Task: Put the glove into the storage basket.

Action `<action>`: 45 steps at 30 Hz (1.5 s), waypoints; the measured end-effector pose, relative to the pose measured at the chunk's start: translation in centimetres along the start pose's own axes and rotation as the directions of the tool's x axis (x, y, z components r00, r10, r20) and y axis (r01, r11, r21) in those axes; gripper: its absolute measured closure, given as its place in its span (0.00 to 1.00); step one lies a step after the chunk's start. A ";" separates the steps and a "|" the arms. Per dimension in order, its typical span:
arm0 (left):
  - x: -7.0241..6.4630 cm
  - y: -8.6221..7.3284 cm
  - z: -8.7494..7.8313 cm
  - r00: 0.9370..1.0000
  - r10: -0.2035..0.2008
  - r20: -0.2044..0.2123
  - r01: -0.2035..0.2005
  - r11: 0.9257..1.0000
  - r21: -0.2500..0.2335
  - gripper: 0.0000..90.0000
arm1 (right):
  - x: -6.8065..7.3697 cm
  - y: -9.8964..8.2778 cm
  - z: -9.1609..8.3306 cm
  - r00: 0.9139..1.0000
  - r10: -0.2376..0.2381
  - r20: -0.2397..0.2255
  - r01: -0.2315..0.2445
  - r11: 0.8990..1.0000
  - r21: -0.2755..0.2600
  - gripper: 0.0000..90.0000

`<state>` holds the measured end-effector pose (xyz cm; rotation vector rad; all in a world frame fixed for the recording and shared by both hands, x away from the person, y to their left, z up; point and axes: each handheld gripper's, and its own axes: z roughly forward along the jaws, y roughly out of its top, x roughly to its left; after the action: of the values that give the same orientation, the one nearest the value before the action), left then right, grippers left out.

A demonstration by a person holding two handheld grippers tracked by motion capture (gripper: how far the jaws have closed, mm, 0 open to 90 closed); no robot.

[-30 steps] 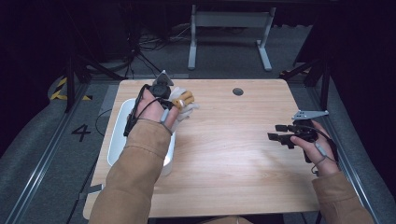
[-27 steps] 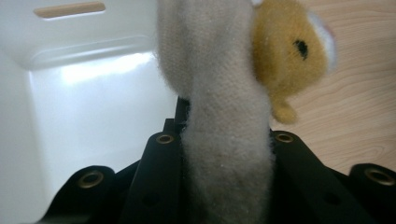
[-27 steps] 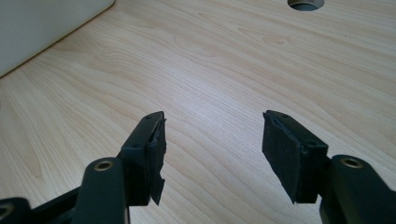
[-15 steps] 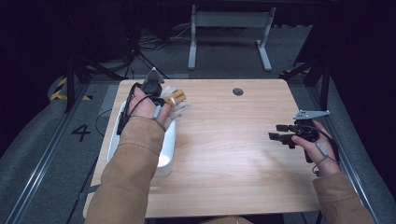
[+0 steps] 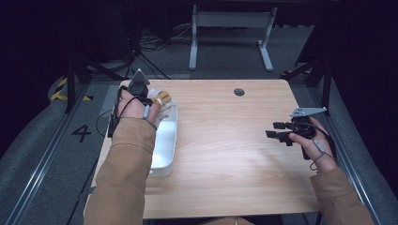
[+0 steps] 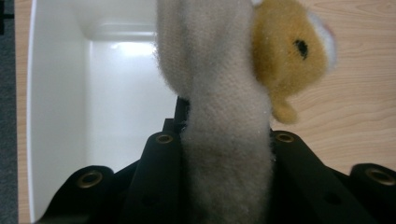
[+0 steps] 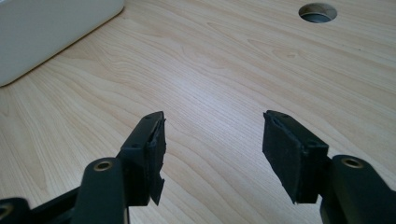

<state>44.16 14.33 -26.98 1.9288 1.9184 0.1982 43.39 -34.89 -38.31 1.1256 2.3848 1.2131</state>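
The left gripper (image 5: 149, 99) reaches out from a long sleeved forearm over the far end of the white tub (image 5: 165, 154) — its jaws clamp a plush toy (image 6: 224, 107). The right gripper (image 5: 277, 130) hovers near the table's (image 5: 225, 154) right edge, jaws spread — nothing between them.

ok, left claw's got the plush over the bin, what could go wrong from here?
1. The left claw grips only a beige limb of the yellow-and-beige plush toy; it could slip.
2. The toy's head hangs past the white plastic bin's rim, over the light wooden table; released now, it may land outside.
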 end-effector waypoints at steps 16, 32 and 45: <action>2.4 -0.6 3.8 0.997 -0.074 0.001 0.074 0.997 0.022 0.83 | -0.2 -0.3 -0.3 1.000 0.009 0.012 -0.009 1.000 0.002 0.44; 3.9 -1.7 7.5 0.994 -0.106 -0.004 0.106 0.993 0.056 0.83 | -0.3 -0.6 -0.5 1.000 0.010 0.018 -0.010 1.000 0.005 0.44; 4.9 -2.6 9.5 0.988 -0.151 -0.003 0.151 0.987 0.051 0.82 | -0.3 -0.7 -0.3 1.000 0.007 0.013 -0.007 1.000 0.009 0.44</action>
<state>45.57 17.26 -37.52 1.8039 2.0778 0.1055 43.05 -35.53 -38.68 1.1417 2.3816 1.1943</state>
